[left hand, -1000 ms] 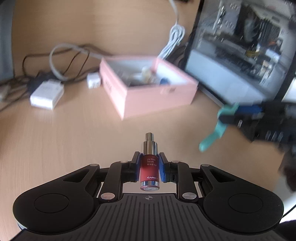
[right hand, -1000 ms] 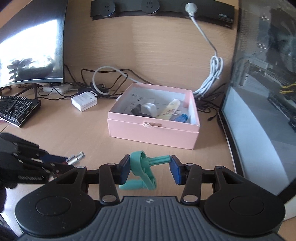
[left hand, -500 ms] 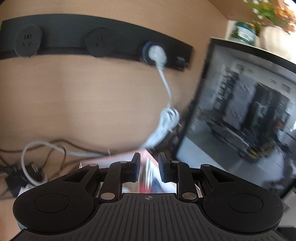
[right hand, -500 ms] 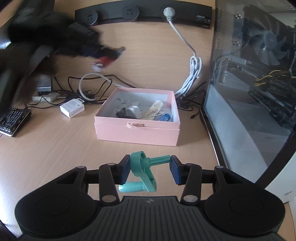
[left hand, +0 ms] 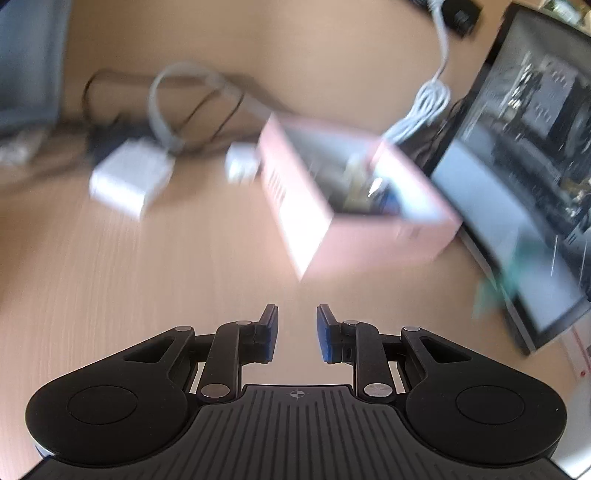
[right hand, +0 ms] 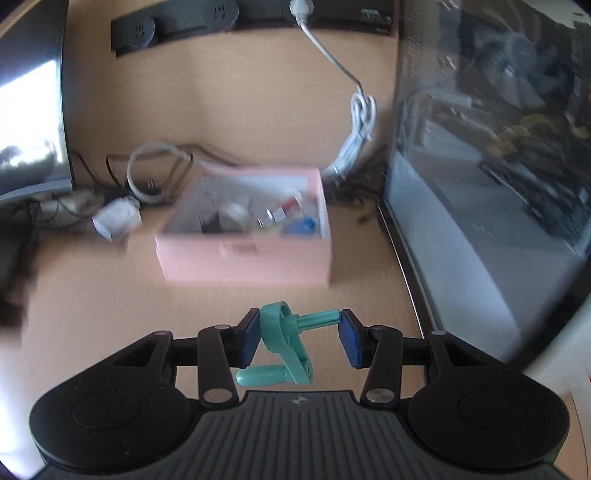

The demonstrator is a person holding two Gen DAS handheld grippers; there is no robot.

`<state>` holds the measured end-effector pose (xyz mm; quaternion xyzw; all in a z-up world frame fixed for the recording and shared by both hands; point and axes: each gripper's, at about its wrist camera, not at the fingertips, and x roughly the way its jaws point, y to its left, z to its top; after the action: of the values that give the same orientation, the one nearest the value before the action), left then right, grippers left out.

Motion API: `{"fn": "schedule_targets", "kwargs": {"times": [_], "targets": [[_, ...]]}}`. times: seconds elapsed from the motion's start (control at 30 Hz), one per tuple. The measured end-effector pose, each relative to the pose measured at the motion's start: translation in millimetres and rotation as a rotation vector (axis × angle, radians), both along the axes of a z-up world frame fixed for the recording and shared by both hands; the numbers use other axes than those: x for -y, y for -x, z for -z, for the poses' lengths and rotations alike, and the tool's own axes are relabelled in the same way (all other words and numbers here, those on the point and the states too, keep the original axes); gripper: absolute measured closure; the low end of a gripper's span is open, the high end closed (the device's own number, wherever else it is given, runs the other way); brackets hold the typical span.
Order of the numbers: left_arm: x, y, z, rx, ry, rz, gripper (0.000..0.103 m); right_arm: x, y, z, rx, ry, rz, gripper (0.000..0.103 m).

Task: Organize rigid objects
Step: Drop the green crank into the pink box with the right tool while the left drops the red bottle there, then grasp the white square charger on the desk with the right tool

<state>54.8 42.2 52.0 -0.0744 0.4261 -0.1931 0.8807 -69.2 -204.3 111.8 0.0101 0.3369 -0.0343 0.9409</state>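
The open pink box (right hand: 243, 264) sits on the wooden desk ahead of both grippers and also shows in the left wrist view (left hand: 321, 225). Several small items lie in it, among them a red serum bottle with a silver cap (right hand: 279, 212). My right gripper (right hand: 297, 334) is shut on a teal plastic crank handle (right hand: 284, 345), held above the desk in front of the box. My left gripper (left hand: 297, 328) is open and empty, above the desk to the left front of the box. Both views are blurred.
A white adapter box (left hand: 129, 179) and tangled cables (left hand: 184, 99) lie left of the pink box. A glass-sided computer case (right hand: 491, 177) stands on the right. A monitor (right hand: 29, 110) is at far left, and a power strip (right hand: 240, 14) is on the back wall.
My left gripper held the red serum bottle, swung up over the box, and is now back low and empty; the bottle lies in the box. My right gripper keeps the teal crank.
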Motion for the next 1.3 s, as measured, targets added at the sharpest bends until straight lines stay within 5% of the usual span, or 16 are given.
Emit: {"fn": "schedule_targets", "kwargs": {"times": [0.2, 0.4, 0.77, 0.93, 1.3], "targets": [[-25, 16, 5, -0.015, -0.016, -0.073, 0.078, 4, -82, -63, 0.176, -0.135, -0.057, 0.056], [-47, -2, -4, 0.0, 0.001, -0.117, 0.078, -14, -129, -63, 0.152, -0.082, -0.079, 0.054], [9, -171, -22, 0.116, -0.017, -0.024, 0.078, -75, -58, 29, -0.07, 0.004, -0.231, 0.054], [38, -236, -5, 0.092, -0.135, -0.027, 0.078, -77, -34, 49, -0.136, 0.004, -0.21, 0.054], [38, -249, 15, 0.018, -0.104, -0.001, 0.082, -53, -21, 53, -0.175, -0.006, -0.096, 0.054]]}}
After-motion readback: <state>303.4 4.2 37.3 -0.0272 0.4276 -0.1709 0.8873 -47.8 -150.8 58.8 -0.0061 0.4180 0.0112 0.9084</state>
